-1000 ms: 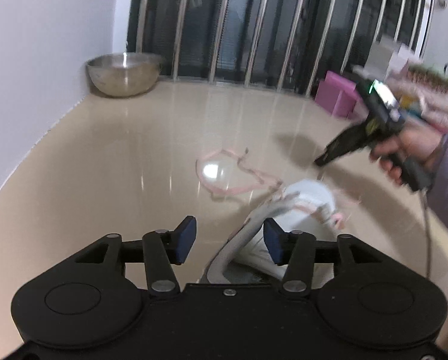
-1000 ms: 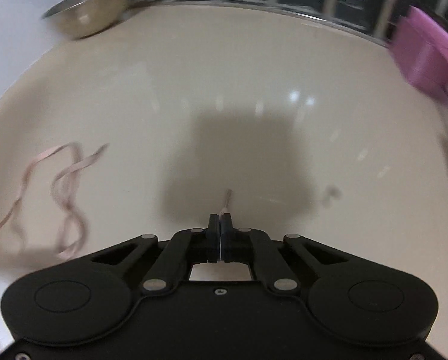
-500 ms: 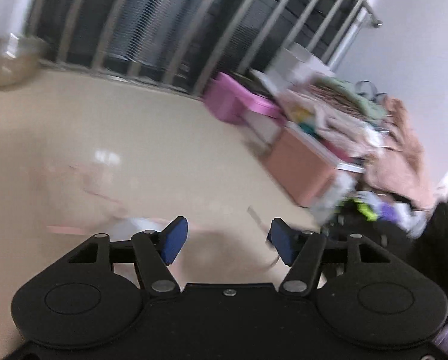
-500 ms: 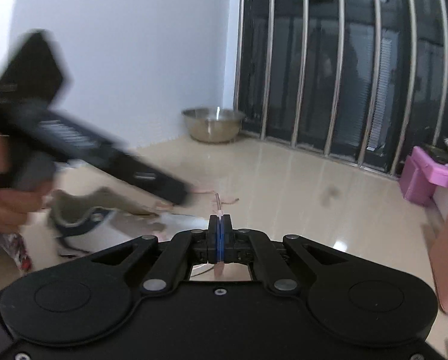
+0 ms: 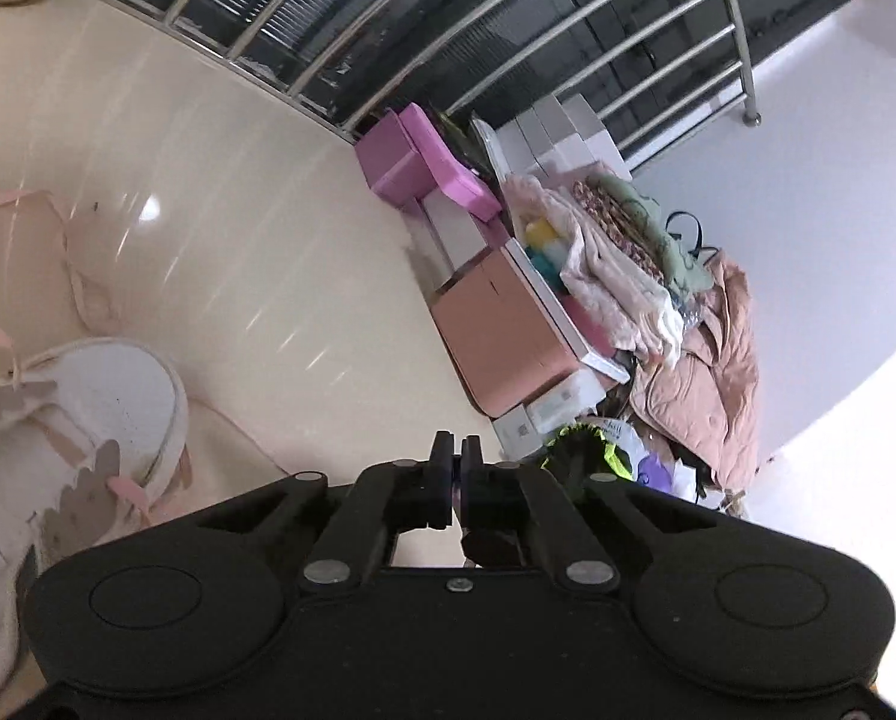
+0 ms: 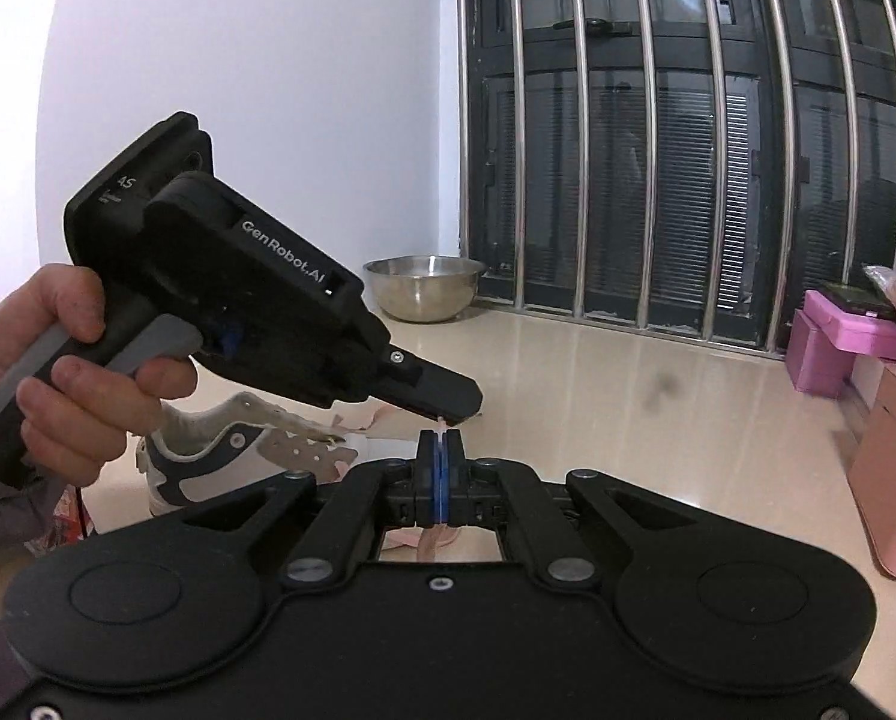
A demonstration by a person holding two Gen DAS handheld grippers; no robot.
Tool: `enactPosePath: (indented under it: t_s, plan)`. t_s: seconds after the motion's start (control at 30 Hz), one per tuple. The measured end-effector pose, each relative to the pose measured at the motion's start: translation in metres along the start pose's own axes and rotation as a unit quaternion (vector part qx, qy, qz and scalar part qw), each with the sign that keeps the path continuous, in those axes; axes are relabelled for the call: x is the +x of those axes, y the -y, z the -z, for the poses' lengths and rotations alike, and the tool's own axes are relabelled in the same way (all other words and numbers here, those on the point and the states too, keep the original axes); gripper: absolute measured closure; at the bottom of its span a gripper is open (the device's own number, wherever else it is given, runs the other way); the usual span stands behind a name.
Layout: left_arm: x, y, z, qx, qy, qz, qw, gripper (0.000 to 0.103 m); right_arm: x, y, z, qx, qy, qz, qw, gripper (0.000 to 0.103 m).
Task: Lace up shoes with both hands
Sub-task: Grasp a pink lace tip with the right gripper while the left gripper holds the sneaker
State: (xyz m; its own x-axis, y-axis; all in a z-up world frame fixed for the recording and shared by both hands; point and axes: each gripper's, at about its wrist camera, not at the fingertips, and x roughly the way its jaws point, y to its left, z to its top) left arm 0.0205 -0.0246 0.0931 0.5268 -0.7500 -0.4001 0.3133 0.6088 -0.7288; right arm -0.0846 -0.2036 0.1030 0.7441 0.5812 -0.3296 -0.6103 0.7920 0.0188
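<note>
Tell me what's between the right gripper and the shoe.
The pink lace, clamped in the right gripper, trails back to the shoe; right wrist view.

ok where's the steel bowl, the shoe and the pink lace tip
steel bowl (image 6: 425, 295), right wrist view, on its outer wall.
shoe (image 6: 207, 450), right wrist view, on its white side panel.
pink lace tip (image 6: 441, 431), right wrist view, on the end sticking out above the shut right gripper's pads.

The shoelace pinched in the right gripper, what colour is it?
Pale pink shoelace; the right wrist view shows it best.
</note>
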Motion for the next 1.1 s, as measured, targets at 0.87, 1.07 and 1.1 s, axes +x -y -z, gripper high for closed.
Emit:
enactPosePath:
  t_s: [0.87, 1.07, 1.1]
  plan:
    - [-0.085, 0.006, -0.009, 0.382, 0.085, -0.312, 0.8659, 0.004, 0.019, 0.005, 0.032, 0.089, 0.024, 0.048, 0.995, 0.103]
    - [-0.08, -0.024, -0.013, 0.417, -0.071, -0.256, 0.869, 0.004, 0.04, -0.007, 0.032, 0.128, 0.013, 0.015, 0.992, 0.102]
    - [-0.077, -0.032, -0.017, 0.392, -0.091, -0.256, 0.8788, 0.004, 0.043, -0.011, 0.031, 0.13, 0.001, 0.003, 0.991, 0.102]
